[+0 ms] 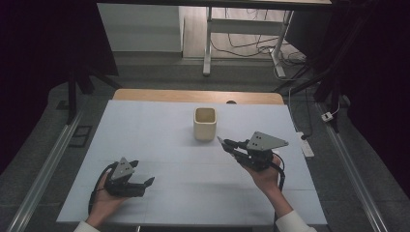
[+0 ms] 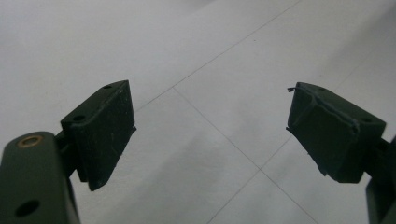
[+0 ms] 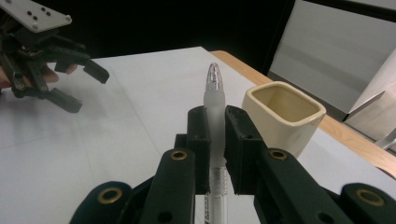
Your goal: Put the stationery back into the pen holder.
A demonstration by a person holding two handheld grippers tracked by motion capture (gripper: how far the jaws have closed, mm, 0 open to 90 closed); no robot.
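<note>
A cream square cup (image 1: 205, 123) stands upright on the white table (image 1: 159, 130), back of centre; the right gripper view shows the cup (image 3: 282, 114) empty. My right gripper (image 1: 226, 144) hovers just right of and nearer than the cup, shut on a clear-capped pen (image 3: 214, 100) whose tip pokes out past the jaws (image 1: 220, 140). In that same view the right gripper (image 3: 215, 122) clamps the pen's barrel. My left gripper (image 1: 143, 175) rests low at the front left, open and empty. Its pads (image 2: 100, 130) stand wide apart over bare table, the left gripper (image 2: 211, 127) holding nothing.
A wooden edge (image 1: 198, 95) runs along the table's far side. Beyond it are desk legs (image 1: 208, 43) and cables (image 1: 251, 46) on the floor. Metal rails (image 1: 46, 169) flank the table on both sides.
</note>
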